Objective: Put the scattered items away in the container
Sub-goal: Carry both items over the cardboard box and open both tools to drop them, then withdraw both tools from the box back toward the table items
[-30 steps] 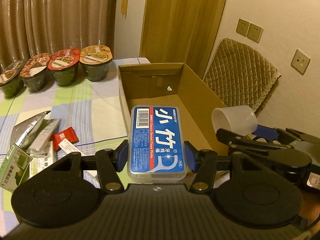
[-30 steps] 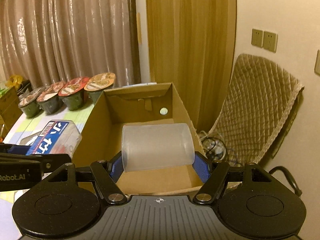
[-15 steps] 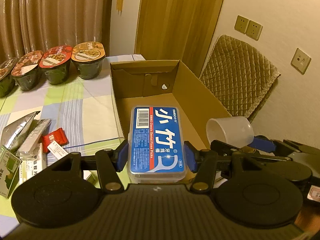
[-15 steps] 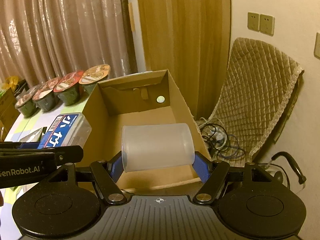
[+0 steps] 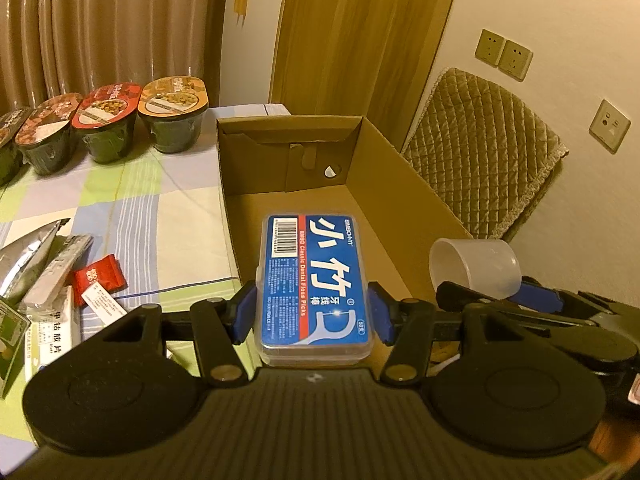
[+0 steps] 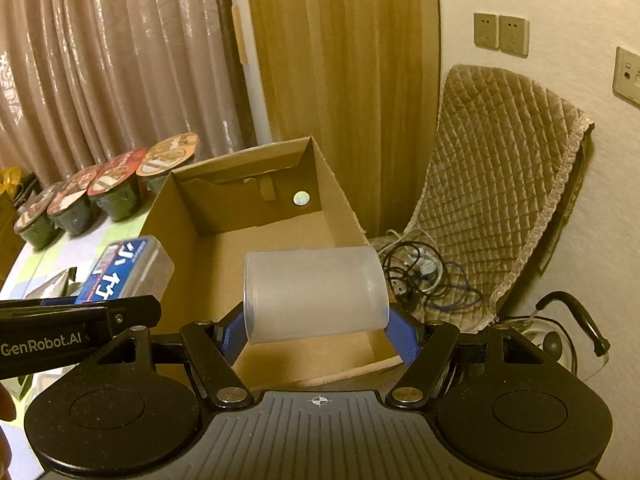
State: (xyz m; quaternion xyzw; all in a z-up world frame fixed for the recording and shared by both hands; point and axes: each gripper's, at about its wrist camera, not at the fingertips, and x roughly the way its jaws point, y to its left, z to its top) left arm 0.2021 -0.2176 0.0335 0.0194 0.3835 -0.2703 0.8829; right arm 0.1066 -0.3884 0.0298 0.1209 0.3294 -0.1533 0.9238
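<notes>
left wrist: left tongs [image 5: 312, 314] clamp floss pick box [image 5: 314, 286], long axis pointing ahead into cardboard box [image 5: 404, 196]; right tongs [image 6: 316, 330] grip frosted cup [image 6: 316, 294] sideways; both now nearer the box.

Four instant-noodle bowls [image 5: 100, 124] line the curtain [image 5: 100, 24]; quilted chair [image 6: 504, 184], cables [image 6: 424, 276] beside it

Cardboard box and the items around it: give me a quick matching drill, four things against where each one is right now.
Things:
1. dental floss pick box
2. translucent plastic cup
3. red candy packet
4. instant noodle bowls

Places:
A. lined up at the table's far edge by the curtain
B. lying on the checked tablecloth, left of the cardboard box
C. clamped in the right gripper
D. clamped in the left gripper

Pairs: 1-D, 2-C, 3-B, 4-A
</notes>
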